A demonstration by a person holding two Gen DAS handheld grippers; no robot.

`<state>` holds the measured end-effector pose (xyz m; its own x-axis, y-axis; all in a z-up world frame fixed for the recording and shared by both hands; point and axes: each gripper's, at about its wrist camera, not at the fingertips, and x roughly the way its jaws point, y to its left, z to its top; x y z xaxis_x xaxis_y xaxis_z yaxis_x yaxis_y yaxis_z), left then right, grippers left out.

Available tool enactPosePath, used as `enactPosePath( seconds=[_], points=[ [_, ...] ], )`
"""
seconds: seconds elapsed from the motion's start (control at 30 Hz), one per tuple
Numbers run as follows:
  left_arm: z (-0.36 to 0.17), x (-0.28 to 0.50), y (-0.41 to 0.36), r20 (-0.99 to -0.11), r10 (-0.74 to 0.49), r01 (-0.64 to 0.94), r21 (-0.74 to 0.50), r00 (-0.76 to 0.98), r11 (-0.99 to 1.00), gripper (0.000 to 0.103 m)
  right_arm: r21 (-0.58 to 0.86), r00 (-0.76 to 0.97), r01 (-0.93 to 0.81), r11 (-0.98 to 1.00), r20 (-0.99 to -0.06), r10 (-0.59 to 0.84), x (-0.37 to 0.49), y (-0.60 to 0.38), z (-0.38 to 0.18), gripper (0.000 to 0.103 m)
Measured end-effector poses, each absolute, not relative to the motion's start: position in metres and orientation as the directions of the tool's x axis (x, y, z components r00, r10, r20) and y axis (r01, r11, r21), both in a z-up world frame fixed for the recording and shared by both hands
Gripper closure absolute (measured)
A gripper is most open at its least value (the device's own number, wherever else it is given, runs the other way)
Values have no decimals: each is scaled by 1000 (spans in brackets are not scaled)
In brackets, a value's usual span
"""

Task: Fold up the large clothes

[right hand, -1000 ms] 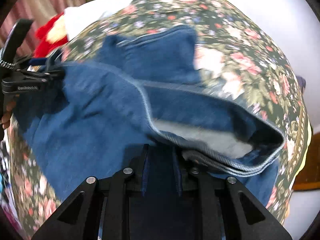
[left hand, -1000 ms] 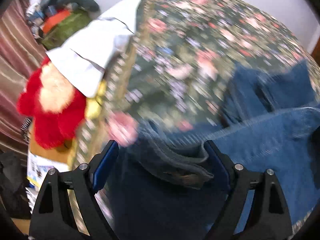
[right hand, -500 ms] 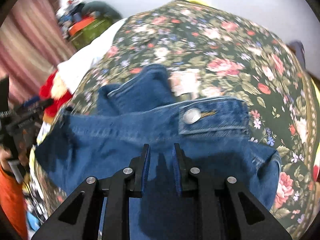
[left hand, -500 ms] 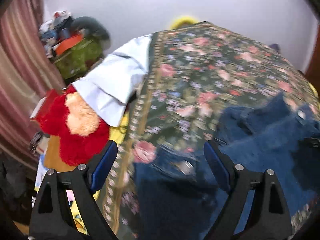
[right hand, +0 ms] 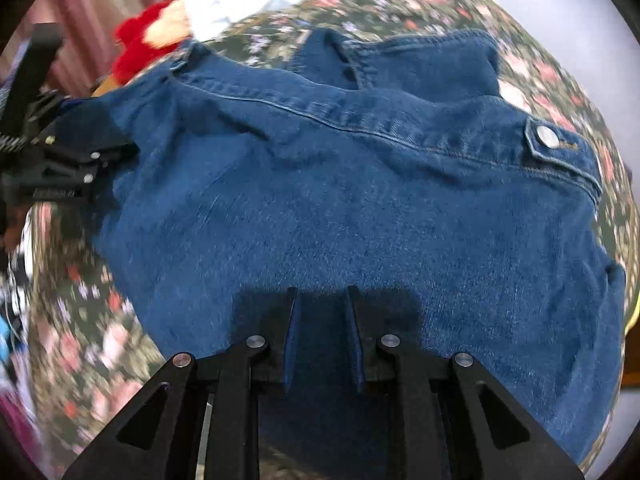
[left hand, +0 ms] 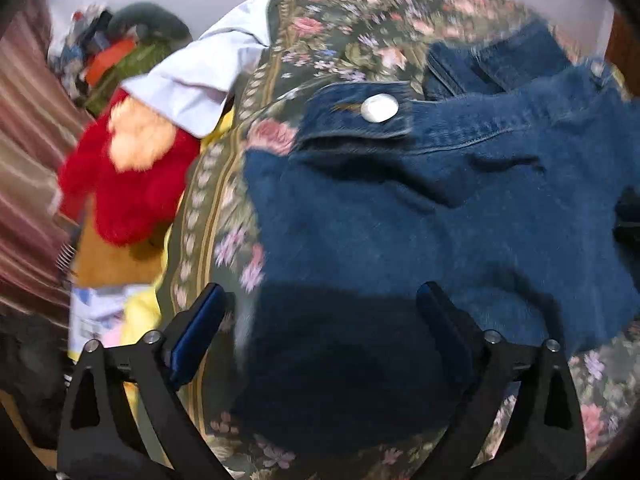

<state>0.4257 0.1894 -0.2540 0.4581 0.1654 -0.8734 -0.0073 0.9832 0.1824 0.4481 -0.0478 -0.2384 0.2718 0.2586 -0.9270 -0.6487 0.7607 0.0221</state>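
At the left edge of the left wrist view, a striped maroon curtain point(left hand: 28, 152) is cut off by the lens rim, and the heap of clutter point(left hand: 116, 52) behind it is too blurred to sort into separate items. Next comes one red plush toy with a pale fuzzy patch point(left hand: 128, 176), partly covered by one pale blue folded cloth point(left hand: 200, 80). The dark green floral bedspread point(left hand: 320, 20) fills the middle, and on it lies the single dark blue denim garment point(left hand: 440, 216), spread flat; its near portion is lost in shadow. One silver metal snap button point(left hand: 379, 107) shows on a denim tab here, and the right wrist view shows one such button point(right hand: 547, 137) too; whether they are the same button I cannot tell. The left gripper point(left hand: 320, 312) has its jaws opening wide, denim below them but not pinched. In the right wrist view, the right gripper point(right hand: 322, 320) has its blue pads drawn close, pinching a fold of the denim between them.
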Motion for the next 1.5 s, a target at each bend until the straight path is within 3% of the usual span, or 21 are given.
enactPosePath(
  seconds=[0.23, 0.4, 0.53, 0.67, 0.8, 0.93, 1.2, 1.37, 1.5],
  points=[
    [-248, 391, 219, -878, 115, -64, 97, 465, 993, 0, -131, 378, -631, 765, -912, 156, 431, -83, -224, 85],
    [-237, 371, 231, -867, 135, -105, 96, 479, 990, 0, -35, 350, -589, 808, -912, 215, 431, -124, -206, 85],
    [-231, 363, 239, -869, 134, -131, 81, 476, 988, 0, -73, 402, -541, 838, -898, 181, 422, -151, -191, 85],
    [-221, 352, 240, -840, 245, -165, 187, 485, 968, 0, -142, 423, -471, 871, -903, 82, 415, -182, -190, 85],
    [-221, 339, 251, -849, 256, -183, 192, 461, 964, 0, -102, 400, -438, 893, -912, 92, 404, -217, -190, 85],
    [-218, 325, 255, -819, 347, -235, 265, 457, 935, 0, -100, 394, -379, 920, -917, 62, 396, -237, -192, 85],
    [-180, 303, 242, -773, 273, -278, 129, 573, 952, 0, -151, 449, -360, 921, -893, 29, 377, -233, -174, 85],
    [-161, 300, 215, -733, 202, -269, 27, 649, 963, 0, -146, 513, -395, 907, -854, 86, 371, -206, -148, 85],
    [-168, 299, 194, -723, 101, -265, -117, 684, 957, 0, -35, 525, -427, 904, -824, 216, 374, -175, -130, 85]
  ],
)
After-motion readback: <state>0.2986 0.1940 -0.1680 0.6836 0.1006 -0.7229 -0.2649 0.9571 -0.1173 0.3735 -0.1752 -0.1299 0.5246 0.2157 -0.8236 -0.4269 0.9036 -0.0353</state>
